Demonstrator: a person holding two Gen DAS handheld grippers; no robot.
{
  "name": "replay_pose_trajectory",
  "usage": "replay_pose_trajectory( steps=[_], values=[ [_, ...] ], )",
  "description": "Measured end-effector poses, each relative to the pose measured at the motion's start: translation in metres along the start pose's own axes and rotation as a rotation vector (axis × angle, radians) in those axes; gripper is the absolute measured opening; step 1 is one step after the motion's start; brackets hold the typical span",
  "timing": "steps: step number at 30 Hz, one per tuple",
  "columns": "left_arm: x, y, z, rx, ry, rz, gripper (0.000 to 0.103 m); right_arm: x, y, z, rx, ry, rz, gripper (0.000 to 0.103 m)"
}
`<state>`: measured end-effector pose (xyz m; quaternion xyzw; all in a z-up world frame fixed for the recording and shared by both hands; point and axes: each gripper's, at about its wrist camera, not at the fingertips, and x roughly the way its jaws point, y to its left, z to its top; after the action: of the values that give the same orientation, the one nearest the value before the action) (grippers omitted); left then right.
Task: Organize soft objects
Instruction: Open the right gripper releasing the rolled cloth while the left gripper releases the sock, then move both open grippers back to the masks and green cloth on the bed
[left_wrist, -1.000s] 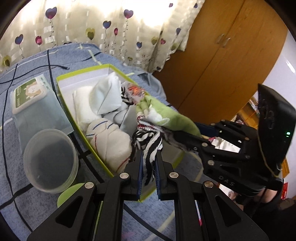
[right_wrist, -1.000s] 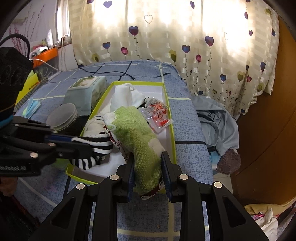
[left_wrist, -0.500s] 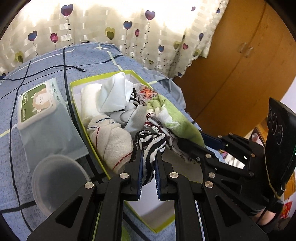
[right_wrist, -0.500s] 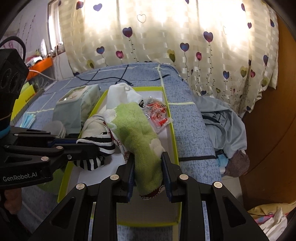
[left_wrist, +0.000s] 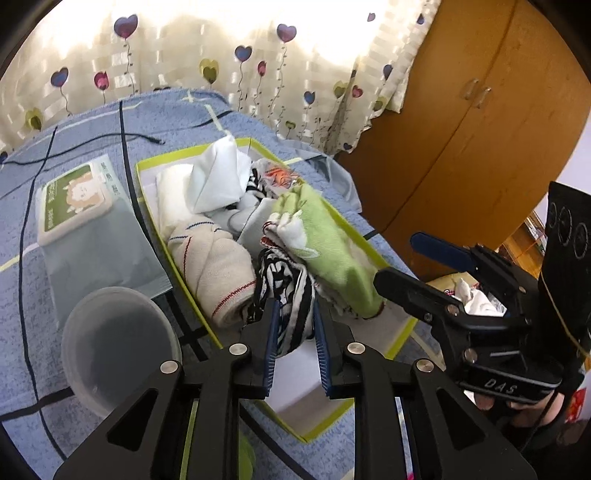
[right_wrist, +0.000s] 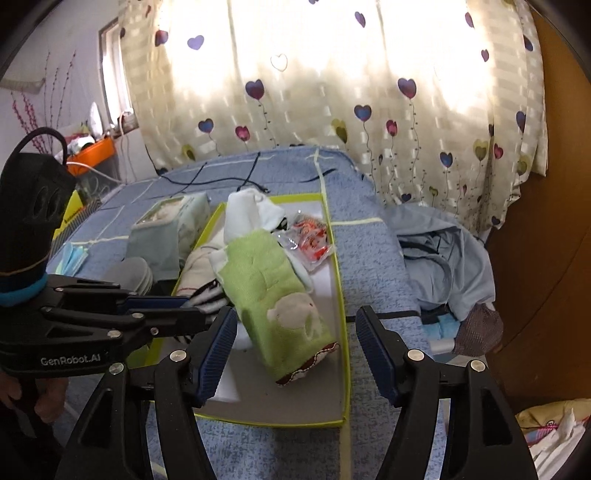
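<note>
My right claw has its jaws opening wide, and the green sock lies between them untouched, resting inside the lime-edged box with its cuffed end toward me. In the left wrist view my left claw is opening too; the black-and-white striped sock hangs between its blue pads, and I cannot tell for certain whether they press on it (a narrow gap shows on the right pad's side). That striped sock sits in the box just beside the green one, touching it, with a rolled cream sock with red and blue stripes on its other side. Farther back in the box are folded white cloths and a crinkled clear packet with red print. The box rests on a blue bedspread. Beside it stand a pack of wet wipes and a frosted plastic cup, and a pale blue garment is heaped at the bed's far edge under the heart-print curtain.
</note>
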<state>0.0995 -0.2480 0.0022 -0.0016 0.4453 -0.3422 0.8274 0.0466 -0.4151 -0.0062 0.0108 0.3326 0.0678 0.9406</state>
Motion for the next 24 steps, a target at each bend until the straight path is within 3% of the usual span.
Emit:
replay_pose_trajectory(
  steps=[12, 24],
  values=[
    [-0.037, -0.005, 0.002, 0.058, -0.110, -0.001, 0.020, -0.013, 0.013, 0.002, -0.019, -0.007, 0.000, 0.067],
    [-0.080, 0.025, -0.010, 0.034, -0.216, 0.125, 0.020, -0.020, 0.058, 0.014, -0.069, -0.036, 0.056, 0.076]
  ],
)
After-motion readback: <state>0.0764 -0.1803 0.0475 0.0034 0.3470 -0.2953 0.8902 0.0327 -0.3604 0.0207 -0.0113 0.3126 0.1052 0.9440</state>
